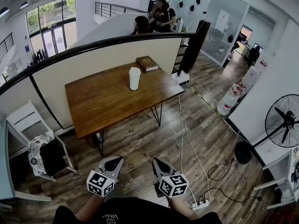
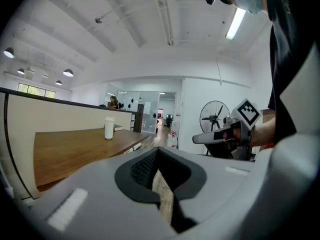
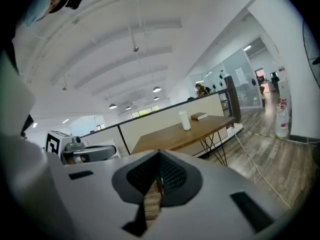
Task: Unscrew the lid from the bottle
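A white bottle point(image 1: 134, 78) with its lid on stands upright on the far half of the wooden table point(image 1: 107, 106). It also shows small in the left gripper view as the bottle point(image 2: 109, 128) and in the right gripper view as the bottle point(image 3: 184, 120). My left gripper point(image 1: 113, 161) and right gripper point(image 1: 158, 162) hang side by side close to the person's body, well short of the table, pointing toward it. Both are shut with nothing between the jaws, as the left gripper point(image 2: 157, 151) and right gripper point(image 3: 159, 155) show in their own views.
A brown book point(image 1: 147, 63) lies behind the bottle. A white chair point(image 1: 32, 125) with cloth on it stands at the left. Cables and a power strip point(image 1: 201, 203) run over the wood floor at the right, near a standing fan point(image 1: 282, 120). A curved partition point(image 1: 93, 55) backs the table.
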Motion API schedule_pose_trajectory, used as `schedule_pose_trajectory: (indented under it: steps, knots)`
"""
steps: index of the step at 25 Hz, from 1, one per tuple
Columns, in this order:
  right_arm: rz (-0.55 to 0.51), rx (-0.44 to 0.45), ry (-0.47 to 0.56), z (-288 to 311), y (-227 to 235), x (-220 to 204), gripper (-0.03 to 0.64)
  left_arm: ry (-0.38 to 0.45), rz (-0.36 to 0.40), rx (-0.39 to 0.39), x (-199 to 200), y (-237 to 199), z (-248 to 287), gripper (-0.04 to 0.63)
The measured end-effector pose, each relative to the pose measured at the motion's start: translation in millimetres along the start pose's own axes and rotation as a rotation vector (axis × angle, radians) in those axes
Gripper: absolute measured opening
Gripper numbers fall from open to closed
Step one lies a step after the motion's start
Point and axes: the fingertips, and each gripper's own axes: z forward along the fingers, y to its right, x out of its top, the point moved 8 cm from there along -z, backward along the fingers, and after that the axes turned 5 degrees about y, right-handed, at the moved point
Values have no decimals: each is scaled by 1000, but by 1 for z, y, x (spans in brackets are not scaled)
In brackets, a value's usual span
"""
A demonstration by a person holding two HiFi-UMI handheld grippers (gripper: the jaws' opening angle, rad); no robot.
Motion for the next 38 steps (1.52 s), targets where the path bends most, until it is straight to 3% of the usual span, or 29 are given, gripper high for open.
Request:
schedule_pose_trajectory:
  steps: [9,16,17,18,19,20,30,38]
  knots:
    - [15,9,18,37,10,9,12,17,-19,-10,2,-31,23,11]
    - [28,29,78,92,11,31,25,32,-35,-20,12,-82,46,20]
    - [33,22,86,103,12,35,64,33,-40,-19,14,-93,50,48]
    - [38,15,88,114,12,39,153,33,-45,-18,16,-104,54,133]
    - [41,6,87,126,12,43,197,31,-48,-20,19,-115,57,208]
    - [41,-2,86,137,10,47,198,29,-50,-26,21,-127,60,216]
    - [61,-104,134,241,2,70,198,5,-25,-111,42,-244,98,216]
    - [72,-167,160,288,26,96,198,6,-37,-152,53,-292,151,222]
